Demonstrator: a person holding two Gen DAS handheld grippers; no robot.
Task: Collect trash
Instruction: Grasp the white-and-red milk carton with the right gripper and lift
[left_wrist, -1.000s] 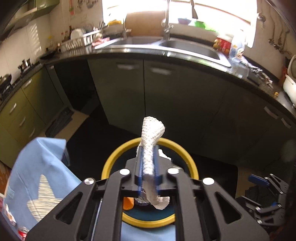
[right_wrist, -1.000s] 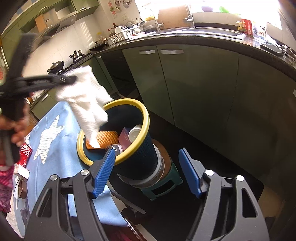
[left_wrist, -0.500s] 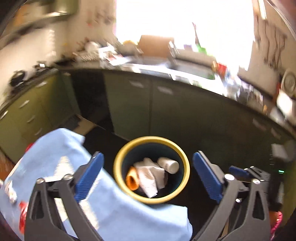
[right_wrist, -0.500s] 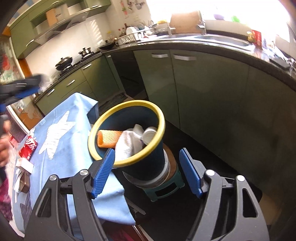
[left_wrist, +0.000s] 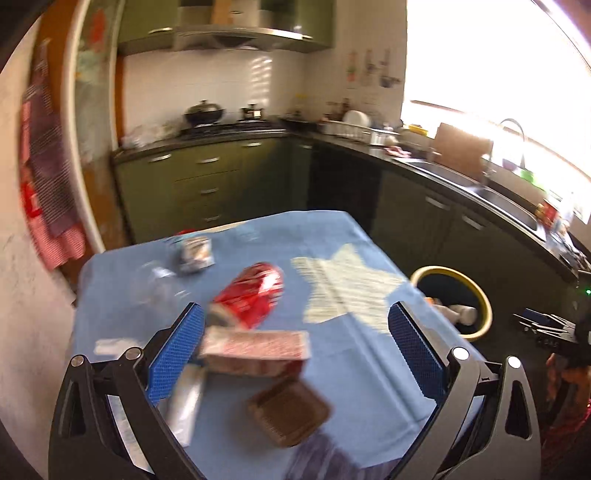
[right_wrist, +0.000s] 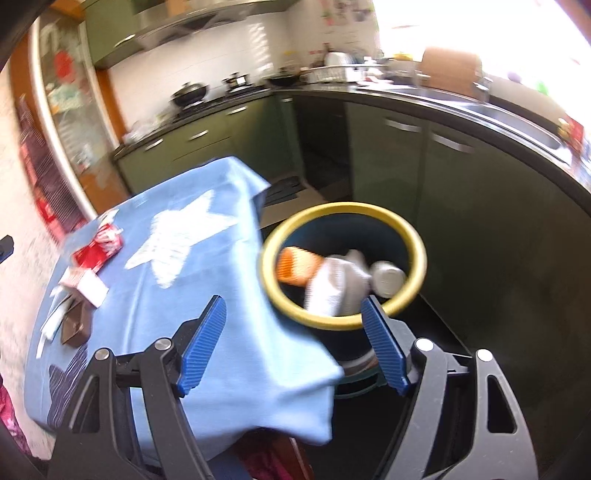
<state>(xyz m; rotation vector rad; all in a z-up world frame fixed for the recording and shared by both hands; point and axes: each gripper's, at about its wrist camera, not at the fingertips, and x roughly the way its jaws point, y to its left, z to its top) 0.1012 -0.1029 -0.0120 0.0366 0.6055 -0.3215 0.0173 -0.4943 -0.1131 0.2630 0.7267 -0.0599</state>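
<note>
My left gripper (left_wrist: 295, 345) is open and empty over the blue tablecloth (left_wrist: 354, 373). Below it lie a red soda can (left_wrist: 251, 293), a red-and-white carton (left_wrist: 255, 350), a brown box (left_wrist: 290, 413) and a crushed clear bottle (left_wrist: 162, 284). The yellow-rimmed dark bin (left_wrist: 476, 291) stands to the right of the table. My right gripper (right_wrist: 293, 341) is open and empty in front of the bin (right_wrist: 417, 251), which holds a white cloth (right_wrist: 336, 284), an orange net (right_wrist: 297, 266) and a white cup (right_wrist: 386, 280).
Green kitchen cabinets (left_wrist: 207, 184) and a dark counter with a sink (left_wrist: 498, 195) run around the room. A silver wrapper (left_wrist: 194, 253) lies at the far side of the table. Red packets (right_wrist: 98, 251) and a brown box (right_wrist: 75, 326) show in the right wrist view.
My left gripper opened and dropped the white cloth into the bin, then swung left over the table. My right gripper moved back and left a little, still open.
</note>
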